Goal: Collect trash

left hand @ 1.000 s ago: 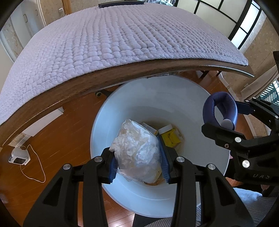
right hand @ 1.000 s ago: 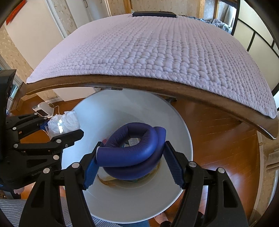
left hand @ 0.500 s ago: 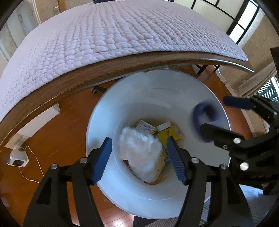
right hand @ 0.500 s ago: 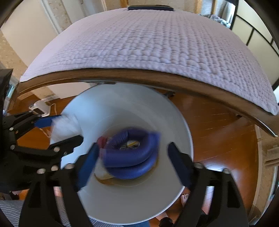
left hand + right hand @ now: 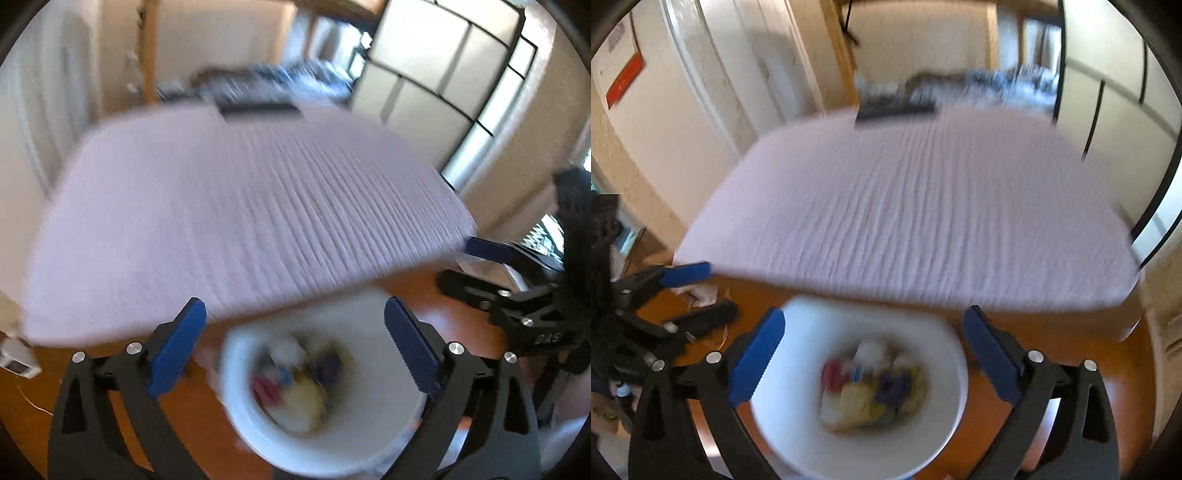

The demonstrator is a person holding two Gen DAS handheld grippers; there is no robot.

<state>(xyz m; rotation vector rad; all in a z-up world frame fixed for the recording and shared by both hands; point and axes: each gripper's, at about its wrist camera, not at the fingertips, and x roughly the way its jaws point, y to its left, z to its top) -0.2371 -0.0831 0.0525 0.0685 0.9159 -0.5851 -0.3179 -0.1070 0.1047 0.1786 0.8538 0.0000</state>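
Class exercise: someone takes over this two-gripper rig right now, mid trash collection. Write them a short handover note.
Left gripper: jaws just opened wide, nothing between them.
Right gripper: the same, open and empty.
White bin stands on the wooden floor by the bed, below both grippers; blurred mixed trash lies inside.
Done: both grippers have let go over the bin.
Left: the bed's cover shows no trash except a dark flat item at its far end, too blurred to identify; look elsewhere.

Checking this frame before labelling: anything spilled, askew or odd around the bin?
Nothing stands out. The trash lies inside the upright white bin; nothing spilled shows on the wooden floor beside it. Left gripper and right gripper have just been opening and hold nothing. Both views are motion-blurred, so fine detail is unreadable.
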